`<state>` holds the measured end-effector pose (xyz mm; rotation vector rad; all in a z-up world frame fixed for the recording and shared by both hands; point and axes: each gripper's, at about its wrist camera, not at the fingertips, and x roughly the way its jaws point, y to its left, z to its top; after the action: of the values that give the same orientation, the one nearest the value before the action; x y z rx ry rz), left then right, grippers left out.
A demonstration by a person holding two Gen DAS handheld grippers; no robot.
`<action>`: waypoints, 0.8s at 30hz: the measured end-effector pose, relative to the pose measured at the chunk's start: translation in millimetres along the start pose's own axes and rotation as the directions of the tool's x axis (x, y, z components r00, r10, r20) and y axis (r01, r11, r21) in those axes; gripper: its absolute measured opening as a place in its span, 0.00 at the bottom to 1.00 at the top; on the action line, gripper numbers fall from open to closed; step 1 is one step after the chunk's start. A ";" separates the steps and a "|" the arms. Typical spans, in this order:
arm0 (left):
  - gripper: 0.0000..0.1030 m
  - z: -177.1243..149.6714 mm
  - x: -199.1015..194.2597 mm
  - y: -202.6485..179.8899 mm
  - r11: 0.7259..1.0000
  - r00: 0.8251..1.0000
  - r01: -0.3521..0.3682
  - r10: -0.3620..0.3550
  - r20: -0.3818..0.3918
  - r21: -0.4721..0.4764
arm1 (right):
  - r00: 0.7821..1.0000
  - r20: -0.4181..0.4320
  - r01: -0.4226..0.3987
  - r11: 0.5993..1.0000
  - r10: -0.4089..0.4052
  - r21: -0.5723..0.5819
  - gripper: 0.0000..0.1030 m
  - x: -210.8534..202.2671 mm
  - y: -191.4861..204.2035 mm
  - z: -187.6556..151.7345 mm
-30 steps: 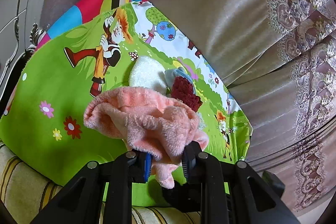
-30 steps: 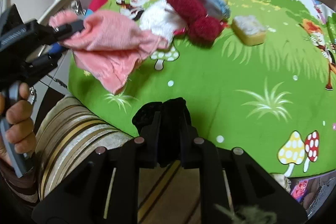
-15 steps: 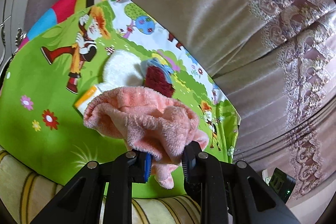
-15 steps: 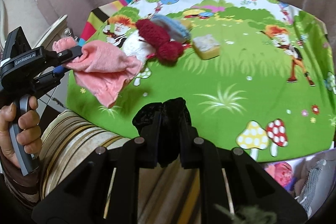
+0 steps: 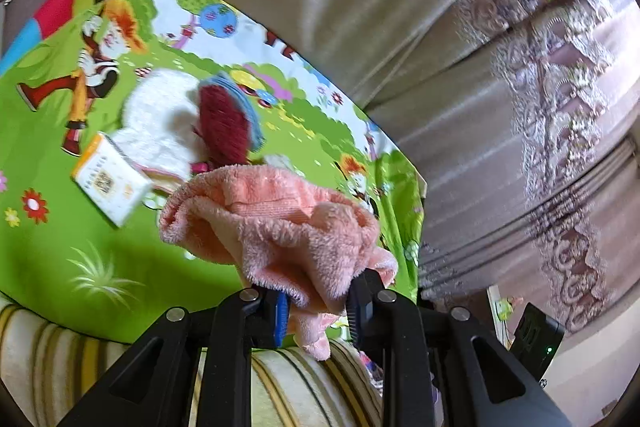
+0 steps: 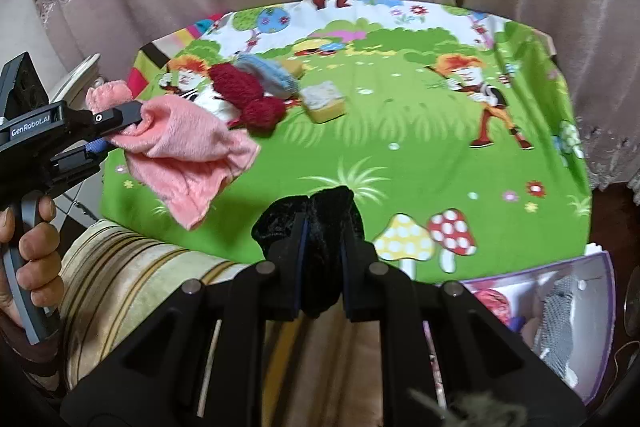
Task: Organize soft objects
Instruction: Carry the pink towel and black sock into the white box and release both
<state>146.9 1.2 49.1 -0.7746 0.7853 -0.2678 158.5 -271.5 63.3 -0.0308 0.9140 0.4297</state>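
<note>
Holding pink fleece cloth [image 5: 276, 227] pinched in left gripper [image 5: 316, 311] fingers, black velvet item [image 6: 316, 219] pinched in right gripper [image 6: 322, 267], both above near bench [image 6: 360, 163] edge. Risking: dangling cloth slipping free, snagging red yarn [image 6: 244, 95].

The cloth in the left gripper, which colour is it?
Pink cloth, fluffy; it shows best in the left wrist view.

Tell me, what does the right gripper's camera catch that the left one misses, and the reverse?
Only the right wrist view shows the black fabric in the right gripper, the hand, the sponge and the box. Only the left wrist view shows the white packet. Both show the pink cloth in the left gripper and the green mat.
</note>
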 end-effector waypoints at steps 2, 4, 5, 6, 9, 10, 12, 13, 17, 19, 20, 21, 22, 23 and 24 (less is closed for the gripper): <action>0.23 -4.6 4.5 -9.3 1.000 1.000 0.014 -0.013 -0.018 0.012 | 1.000 0.010 0.019 1.000 -0.019 0.005 0.17 -6.5 -5.7 -2.5; 0.23 -9.0 9.6 -18.9 0.999 0.999 0.027 -0.026 -0.035 0.024 | 0.999 0.019 0.045 0.999 -0.045 0.012 0.17 -13.2 -13.2 -6.2; 0.23 -11.2 12.3 -23.1 0.999 0.998 0.035 -0.034 -0.045 0.029 | 0.998 0.023 0.059 0.998 -0.060 0.019 0.17 -16.4 -17.4 -8.2; 0.23 -13.9 15.5 -27.0 0.999 0.998 0.041 -0.039 -0.056 0.034 | 0.997 0.026 0.076 0.997 -0.077 0.024 0.17 -19.3 -21.5 -10.0; 0.23 -21.9 26.0 -38.0 0.997 0.995 0.055 -0.050 -0.088 0.049 | 0.992 0.034 0.121 0.992 -0.123 0.039 0.17 -27.5 -34.1 -15.8; 0.23 -25.2 29.9 -42.8 0.997 0.994 0.060 -0.054 -0.100 0.057 | 0.991 0.036 0.128 0.991 -0.130 0.049 0.17 -30.3 -38.8 -17.7; 0.23 -31.1 36.3 -51.9 0.995 0.991 0.072 -0.063 -0.120 0.068 | 0.988 0.038 0.146 0.987 -0.149 0.068 0.17 -37.0 -50.8 -22.7; 0.23 -34.2 40.2 -57.7 0.994 0.989 0.082 -0.071 -0.132 0.075 | 0.986 0.040 0.156 0.985 -0.159 0.080 0.17 -41.3 -57.9 -25.8; 0.23 -45.3 51.4 -82.4 0.987 0.980 0.121 -0.101 -0.172 0.110 | 0.979 0.041 0.192 0.972 -0.199 0.135 0.17 -56.5 -85.2 -38.1; 0.23 -51.1 58.8 -96.6 0.982 0.974 0.142 -0.115 -0.197 0.128 | 0.975 0.040 0.210 0.964 -0.219 0.160 0.17 -64.6 -97.6 -45.0; 0.23 -54.2 62.6 -102.8 0.979 0.971 0.149 -0.119 -0.208 0.137 | 0.972 0.040 0.221 0.959 -0.231 0.175 0.17 -69.5 -104.6 -48.8; 0.23 -57.9 66.7 -109.5 0.977 0.967 0.159 -0.124 -0.222 0.146 | 0.969 0.040 0.233 0.954 -0.245 0.190 0.17 -74.7 -112.3 -53.3; 0.23 -62.0 71.1 -116.4 0.974 0.963 0.170 -0.130 -0.238 0.153 | 0.966 0.038 0.242 0.949 -0.255 0.201 0.17 -78.4 -117.8 -57.0; 0.23 -66.2 75.5 -123.1 0.970 0.958 0.179 -0.134 -0.253 0.163 | 0.963 0.035 0.253 0.944 -0.266 0.212 0.17 -82.1 -124.1 -61.0; 0.23 -69.6 79.2 -127.9 0.968 0.955 0.185 -0.136 -0.264 0.171 | 0.958 0.030 0.271 0.936 -0.285 0.226 0.17 -86.5 -131.9 -66.1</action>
<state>159.0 -163.2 66.4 -0.6271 0.9198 -0.5899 111.5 -435.8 69.0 0.0554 0.8757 0.0637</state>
